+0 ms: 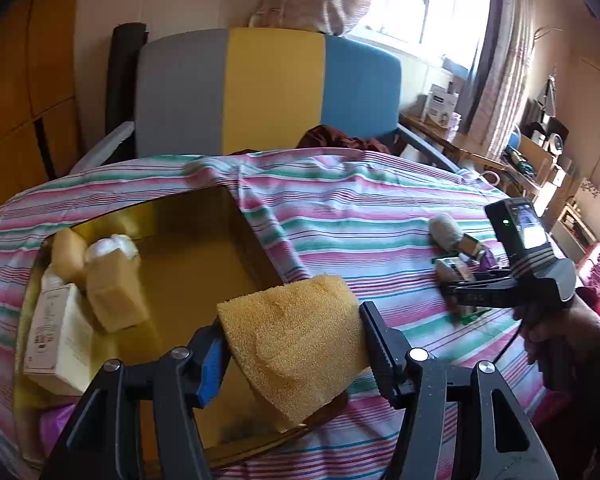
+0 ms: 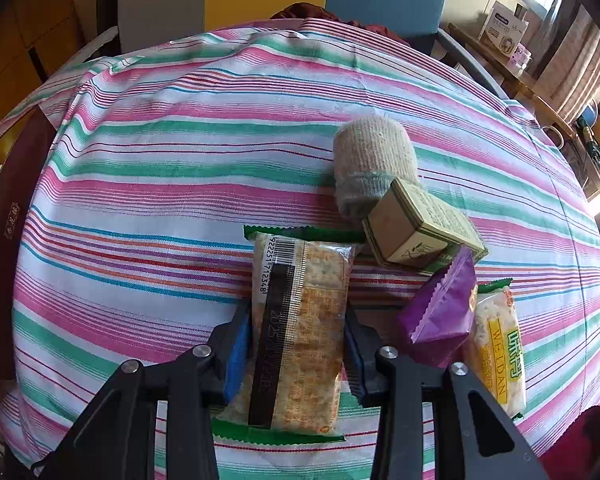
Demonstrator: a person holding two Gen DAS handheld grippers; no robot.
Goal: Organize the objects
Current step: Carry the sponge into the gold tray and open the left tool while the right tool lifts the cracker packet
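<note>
Yellow sponge (image 1: 300,340) clamped in left gripper (image 1: 296,344), lower centre, over near corner of yellow box (image 1: 204,256). Right gripper (image 2: 298,344) clamped on cracker packet (image 2: 300,336), lower centre, on striped cloth (image 2: 180,160).

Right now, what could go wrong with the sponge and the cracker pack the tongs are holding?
1. The left tongs pinch the yellow sponge at one end, over the gold box's near edge; it might fall outside.
2. The right tongs squeeze the cracker pack; the crackers may crack.
3. Lifting it could nudge the purple packet beside it.
</note>
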